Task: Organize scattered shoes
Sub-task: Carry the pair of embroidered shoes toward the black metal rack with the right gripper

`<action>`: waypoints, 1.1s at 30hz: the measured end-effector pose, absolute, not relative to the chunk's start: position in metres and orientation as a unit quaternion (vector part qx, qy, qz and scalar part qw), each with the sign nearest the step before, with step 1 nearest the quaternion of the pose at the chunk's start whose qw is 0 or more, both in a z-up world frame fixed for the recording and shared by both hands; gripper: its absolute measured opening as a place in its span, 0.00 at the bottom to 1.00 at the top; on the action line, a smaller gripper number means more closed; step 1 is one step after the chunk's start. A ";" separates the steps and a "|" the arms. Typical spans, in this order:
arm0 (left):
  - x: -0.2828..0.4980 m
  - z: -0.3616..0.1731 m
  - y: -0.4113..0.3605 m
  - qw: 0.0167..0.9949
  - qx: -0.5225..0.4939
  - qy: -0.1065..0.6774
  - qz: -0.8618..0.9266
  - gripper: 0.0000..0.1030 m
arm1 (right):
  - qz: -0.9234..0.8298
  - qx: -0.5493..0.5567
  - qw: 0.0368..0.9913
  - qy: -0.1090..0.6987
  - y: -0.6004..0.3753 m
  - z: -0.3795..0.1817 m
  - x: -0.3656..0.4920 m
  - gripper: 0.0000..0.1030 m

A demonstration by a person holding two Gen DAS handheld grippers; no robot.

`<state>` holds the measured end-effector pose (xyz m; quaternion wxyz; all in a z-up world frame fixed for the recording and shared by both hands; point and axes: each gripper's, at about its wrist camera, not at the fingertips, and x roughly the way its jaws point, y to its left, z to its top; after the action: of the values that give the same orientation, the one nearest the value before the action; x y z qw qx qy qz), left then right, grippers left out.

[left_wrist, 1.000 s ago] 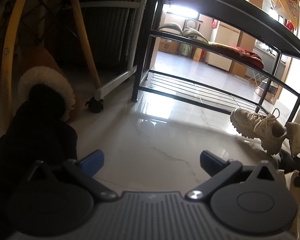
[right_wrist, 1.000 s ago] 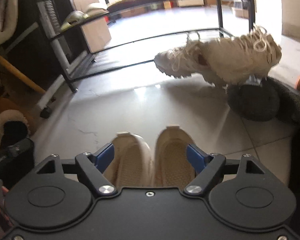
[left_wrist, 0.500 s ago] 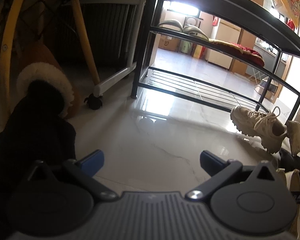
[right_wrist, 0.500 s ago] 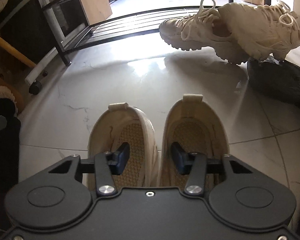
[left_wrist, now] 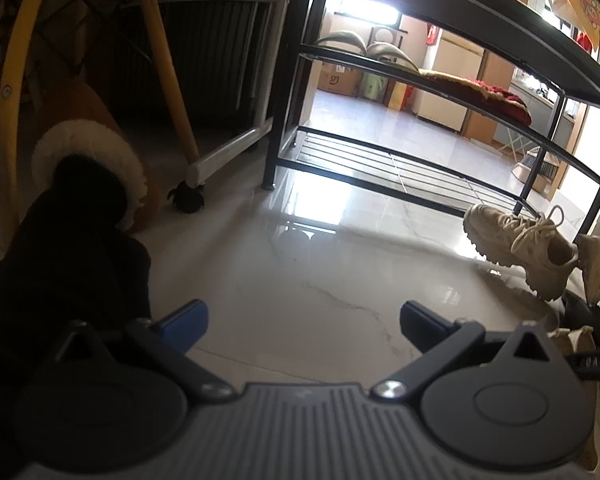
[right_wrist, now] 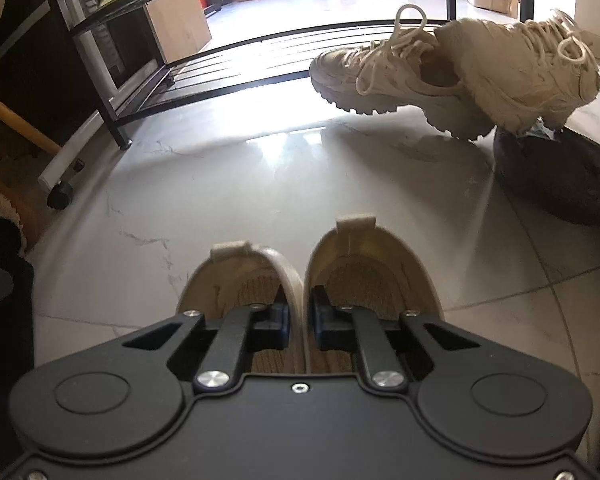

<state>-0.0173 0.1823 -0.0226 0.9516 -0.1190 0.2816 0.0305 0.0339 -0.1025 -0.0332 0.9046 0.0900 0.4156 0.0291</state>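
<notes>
My right gripper [right_wrist: 301, 318] is shut on the two inner walls of a pair of beige slip-on shoes [right_wrist: 364, 268], one finger inside each shoe, heels pointing away. Two cream chunky sneakers [right_wrist: 404, 76] lie ahead to the right, leaning on a black round object [right_wrist: 556, 180]. My left gripper [left_wrist: 304, 320] is open and empty above the bare floor. The sneakers show at the right of the left wrist view [left_wrist: 520, 244]. A black boot with a white fleece cuff [left_wrist: 80, 200] stands at its left. A black metal shoe rack [left_wrist: 400, 172] stands beyond.
Green slippers [left_wrist: 364, 46] and red cushioned shoes [left_wrist: 484, 92] sit on the rack's middle shelf. Yellow chair legs [left_wrist: 168, 68] and a white wheeled frame [left_wrist: 220, 160] stand left of the rack. The floor is glossy marble tile [right_wrist: 240, 184].
My right gripper's fingers moved from outside the beige pair into the shoes and closed on their inner walls. The left gripper has barely moved.
</notes>
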 end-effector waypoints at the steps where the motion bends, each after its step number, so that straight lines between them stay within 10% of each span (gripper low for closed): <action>1: -0.017 -0.023 0.182 0.952 -0.118 0.282 0.031 0.99 | 0.030 0.092 0.904 0.416 -0.102 -0.032 0.038 0.11; 19: -0.013 -0.026 0.180 0.949 -0.114 0.293 0.037 1.00 | 0.035 0.081 0.906 0.415 -0.089 -0.027 0.118 0.11; 26: -0.014 -0.026 0.181 0.948 -0.118 0.292 0.036 0.99 | 0.070 0.098 0.896 0.427 -0.103 -0.017 0.123 0.49; 33: -0.011 -0.030 0.178 0.946 -0.123 0.298 0.029 0.99 | 0.093 0.142 0.888 0.427 -0.137 -0.007 0.072 0.57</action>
<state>-0.0112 0.1781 -0.0302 0.9460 -0.1228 0.2984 0.0293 0.0716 -0.1370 -0.0068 0.8882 0.1420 0.4268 0.0934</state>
